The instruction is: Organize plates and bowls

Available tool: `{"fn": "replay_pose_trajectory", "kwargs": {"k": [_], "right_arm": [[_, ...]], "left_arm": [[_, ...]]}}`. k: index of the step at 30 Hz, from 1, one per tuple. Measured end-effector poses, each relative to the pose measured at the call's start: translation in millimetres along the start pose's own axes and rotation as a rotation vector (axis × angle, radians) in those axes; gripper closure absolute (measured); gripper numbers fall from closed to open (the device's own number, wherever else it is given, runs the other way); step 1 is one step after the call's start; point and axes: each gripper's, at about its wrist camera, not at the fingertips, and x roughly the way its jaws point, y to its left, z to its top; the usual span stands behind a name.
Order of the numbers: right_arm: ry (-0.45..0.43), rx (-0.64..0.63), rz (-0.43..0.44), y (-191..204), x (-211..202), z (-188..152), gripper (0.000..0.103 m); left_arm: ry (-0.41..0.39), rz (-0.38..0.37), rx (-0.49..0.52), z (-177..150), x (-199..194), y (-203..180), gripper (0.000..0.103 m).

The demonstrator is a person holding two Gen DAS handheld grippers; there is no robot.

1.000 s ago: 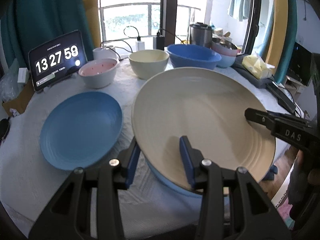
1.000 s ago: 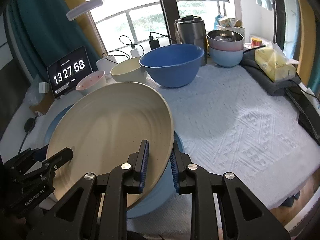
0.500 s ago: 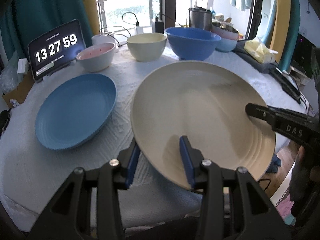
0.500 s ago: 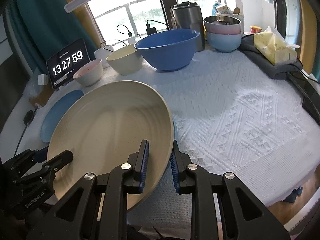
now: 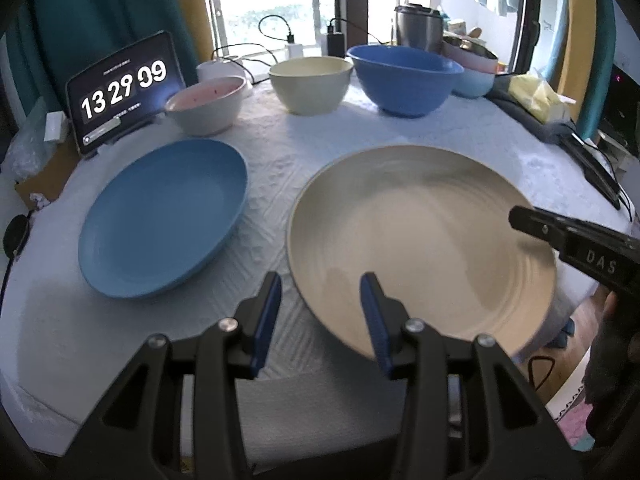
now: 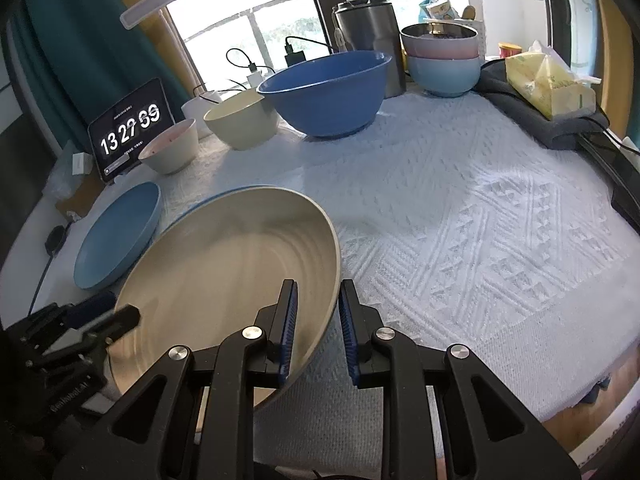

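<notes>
A large cream plate point(image 5: 420, 240) hangs tilted just over the white cloth, its right rim raised. My right gripper point(image 6: 316, 328) is shut on that rim, one pad inside the plate point(image 6: 224, 280) and one outside. My left gripper point(image 5: 320, 312) straddles the opposite rim. Its right finger lies over the plate and its left finger stands apart from the rim, with cloth showing between. A thin blue rim point(image 6: 224, 194) of another plate peeks from behind the cream one. A separate blue plate point(image 5: 164, 220) lies flat to the left.
Along the back stand a pink-lined bowl point(image 5: 206, 106), a cream bowl point(image 5: 308, 84), a big blue bowl point(image 5: 404, 80) and stacked bowls point(image 6: 440, 60). A tablet clock point(image 5: 124, 88) is at back left, a tissue pack point(image 6: 548, 84) at right. The table edge point(image 6: 560, 400) is close.
The cream plate has come down and lies flatter. The blue plate under it, plain a second ago, now shows only a thin rim. The cream rim has drifted away from my left gripper's left finger.
</notes>
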Motion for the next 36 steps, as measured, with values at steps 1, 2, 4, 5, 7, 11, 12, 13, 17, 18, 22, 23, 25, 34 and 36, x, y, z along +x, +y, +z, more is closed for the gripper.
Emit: {"fn": "replay_pose_trajectory", "kwargs": {"k": [1, 2, 4, 5, 7, 11, 12, 13, 17, 18, 22, 23, 25, 34, 36], "right_arm": [[0.002, 0.002, 0.000, -0.2, 1.6, 0.7, 0.080], [0.004, 0.002, -0.001, -0.6, 2.7, 1.0, 0.080], [0.007, 0.002, -0.003, -0.9, 5.5, 2.0, 0.080], [0.010, 0.002, -0.003, -1.2, 6.7, 1.9, 0.080], [0.020, 0.001, -0.013, -1.7, 10.8, 1.5, 0.080], [0.026, 0.009, -0.023, -2.9, 12.5, 3.0, 0.080], [0.021, 0.010, -0.027, -2.8, 11.2, 4.4, 0.079], [0.014, 0.013, -0.028, -3.0, 8.8, 6.5, 0.079], [-0.016, 0.014, -0.043, -1.1, -0.4, 13.4, 0.079], [-0.025, 0.013, -0.047, 0.4, -2.9, 15.5, 0.078], [-0.043, 0.001, -0.055, 7.7, -9.0, 22.0, 0.078], [-0.046, -0.004, -0.056, 10.0, -9.9, 23.2, 0.078], [-0.048, -0.011, -0.059, 15.4, -10.3, 26.2, 0.078], [-0.053, -0.055, -0.053, 44.8, -7.4, 38.3, 0.078], [-0.052, -0.063, -0.053, 50.3, -6.3, 40.4, 0.078]], "left_arm": [[0.007, 0.003, -0.004, 0.0, 2.0, 1.1, 0.060], [0.012, 0.007, -0.006, -0.2, 3.6, 1.7, 0.060], [0.024, 0.013, -0.010, -0.3, 7.5, 3.3, 0.060], [0.030, 0.014, -0.013, -0.2, 9.9, 4.2, 0.060], [0.040, 0.016, -0.014, -0.3, 12.8, 4.6, 0.060], [0.027, 0.008, -0.016, 2.6, 11.5, 6.1, 0.060], [0.016, 0.004, -0.017, 3.7, 9.7, 6.7, 0.060], [0.007, -0.001, -0.018, 4.6, 8.0, 7.4, 0.060], [-0.019, -0.014, -0.029, 7.1, 3.6, 12.1, 0.060], [-0.024, -0.017, -0.036, 7.8, 3.0, 14.4, 0.060], [-0.047, -0.025, -0.063, 11.1, -0.2, 25.5, 0.059], [-0.055, -0.026, -0.067, 12.1, -1.5, 28.4, 0.059], [-0.069, -0.028, -0.073, 13.0, -3.7, 33.3, 0.059], [-0.119, -0.035, -0.102, 18.3, -10.8, 56.8, 0.059], [-0.126, -0.037, -0.114, 19.2, -10.9, 62.5, 0.059]]}}
